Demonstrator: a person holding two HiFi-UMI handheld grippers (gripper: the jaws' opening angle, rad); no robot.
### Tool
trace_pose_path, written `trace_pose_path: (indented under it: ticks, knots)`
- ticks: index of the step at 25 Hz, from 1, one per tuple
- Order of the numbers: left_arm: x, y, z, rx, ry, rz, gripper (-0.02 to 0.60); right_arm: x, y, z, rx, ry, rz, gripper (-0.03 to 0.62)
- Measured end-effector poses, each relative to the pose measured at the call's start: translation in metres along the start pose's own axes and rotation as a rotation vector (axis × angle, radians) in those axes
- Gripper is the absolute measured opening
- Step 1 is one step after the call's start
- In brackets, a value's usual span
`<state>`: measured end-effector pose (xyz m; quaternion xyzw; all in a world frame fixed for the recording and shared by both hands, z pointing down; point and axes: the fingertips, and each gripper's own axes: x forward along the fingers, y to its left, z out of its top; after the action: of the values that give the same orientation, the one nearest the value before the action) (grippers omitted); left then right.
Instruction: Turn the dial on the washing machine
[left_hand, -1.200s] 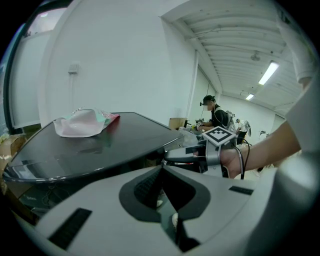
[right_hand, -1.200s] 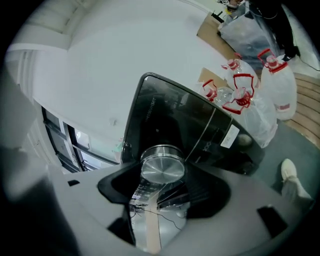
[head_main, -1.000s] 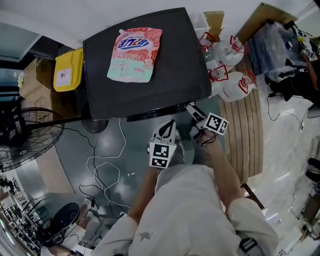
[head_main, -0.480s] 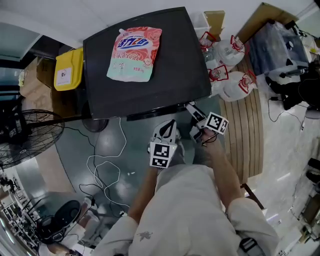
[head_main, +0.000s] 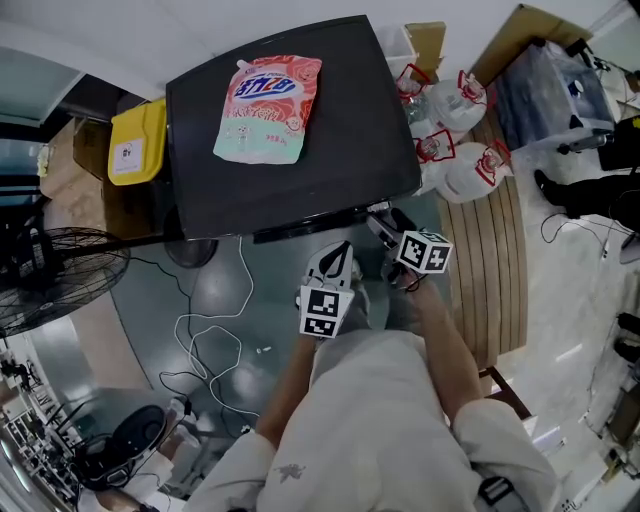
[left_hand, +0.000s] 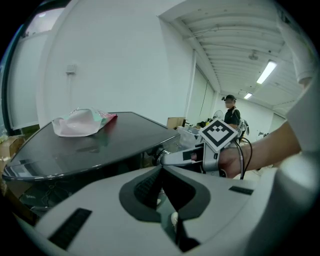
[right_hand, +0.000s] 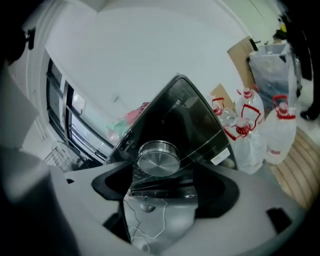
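The right gripper (right_hand: 161, 184) was opening its jaws, with the washing machine's (head_main: 350, 130) metal dial (right_hand: 158, 157) just ahead between them, seemingly untouched. The dial looked rigid, smooth and likely slippery, best pinched across its round rim. The left gripper (left_hand: 161, 170) was closed and empty.

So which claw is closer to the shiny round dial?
Right. The right claw sits at the dial, its jaws opening either side of it. The left claw hangs to the side, off the dial.
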<state>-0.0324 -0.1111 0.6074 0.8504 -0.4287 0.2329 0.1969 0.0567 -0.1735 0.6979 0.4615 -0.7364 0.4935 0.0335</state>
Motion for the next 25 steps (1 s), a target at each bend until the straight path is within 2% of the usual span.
trace_pose_path:
  ticks: [7,16,20,25]
  knots:
    - [-0.007,0.003,-0.002,0.001,-0.002,0.009,0.013,0.001,0.010,0.002,-0.419,0.037,-0.160,0.390]
    - [-0.016,0.005,-0.008,-0.003,-0.002,0.023,0.012,0.006,0.015,-0.003,-0.760,0.050,-0.323,0.372]
    - [-0.019,0.006,-0.012,-0.006,0.004,0.025,0.012,0.009,0.015,-0.006,-0.853,0.051,-0.376,0.365]
    - [-0.021,0.006,-0.014,-0.005,0.008,0.028,0.012,0.013,0.011,-0.005,-0.834,0.047,-0.391,0.354]
